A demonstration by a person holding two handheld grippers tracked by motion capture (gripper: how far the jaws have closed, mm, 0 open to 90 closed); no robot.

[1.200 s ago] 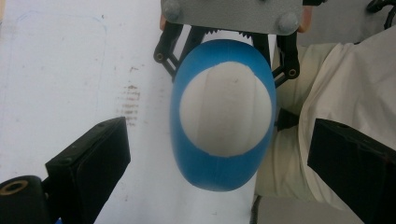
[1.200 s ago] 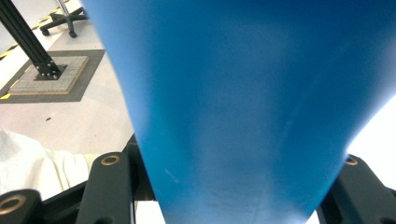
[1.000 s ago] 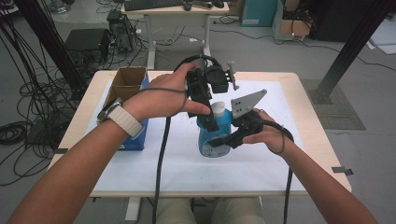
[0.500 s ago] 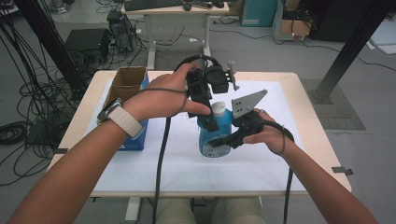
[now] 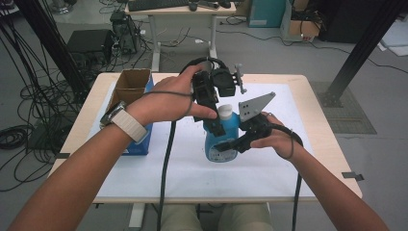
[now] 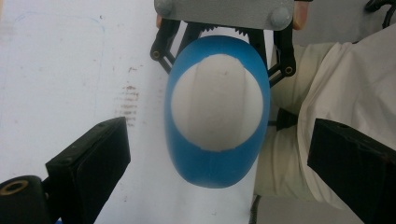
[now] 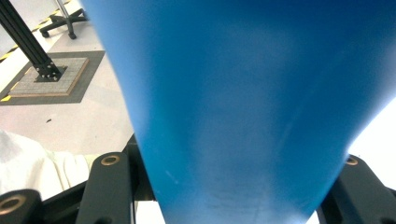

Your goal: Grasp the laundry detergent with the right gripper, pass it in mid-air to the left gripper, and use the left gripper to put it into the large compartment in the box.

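At frame centre, the right gripper (image 5: 226, 146) clamped the blue plastic bottle (image 5: 221, 142) upright; the left gripper (image 5: 217, 129) hung spread above its white cap (image 5: 224, 111); uncapping apparently remained.

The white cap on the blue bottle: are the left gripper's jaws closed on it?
No, the jaws stand wide apart on either side of the cap.
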